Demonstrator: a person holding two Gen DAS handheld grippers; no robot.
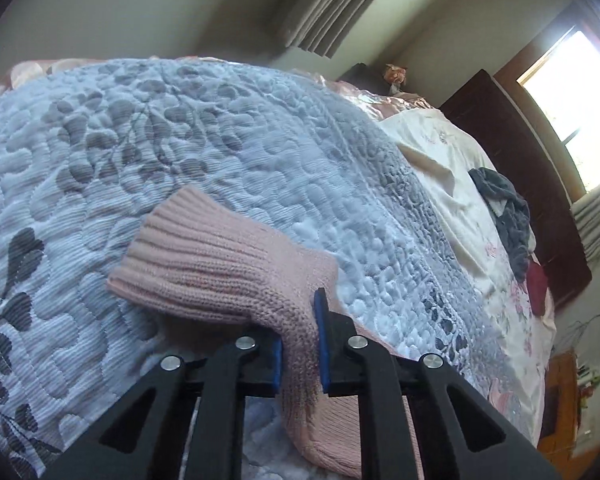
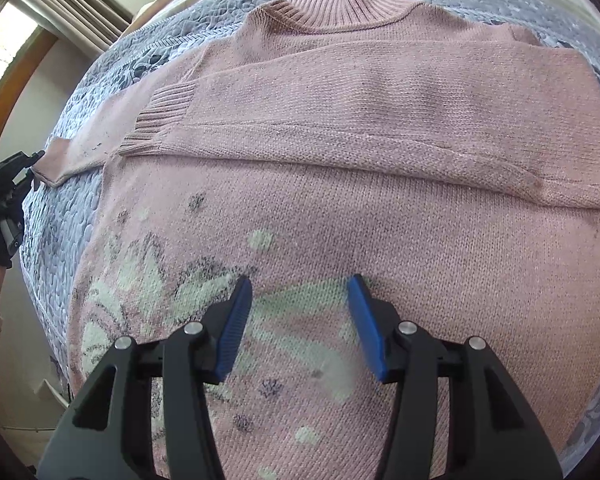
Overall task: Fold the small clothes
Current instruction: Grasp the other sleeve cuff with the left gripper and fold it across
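A pink knit sweater (image 2: 340,208) with a white and grey pattern lies flat on the quilted bed. One sleeve (image 2: 380,92) is folded across its chest, ribbed cuff to the left. The other sleeve (image 2: 72,160) stretches off to the left, where my left gripper (image 2: 32,168) holds its end. In the left wrist view my left gripper (image 1: 298,344) is shut on that pink sleeve (image 1: 220,264), whose ribbed cuff sticks out above the quilt. My right gripper (image 2: 300,320) hovers open over the sweater's lower patterned part, nothing between its fingers.
The grey-and-white quilt (image 1: 180,140) covers the bed. Beyond it lie a cream floral sheet (image 1: 452,168), a grey garment (image 1: 508,216) and a dark red cloth (image 1: 538,284) by the dark headboard (image 1: 520,168). A window (image 1: 572,108) and curtains are behind. A gloved hand (image 2: 2,224) holds the left gripper.
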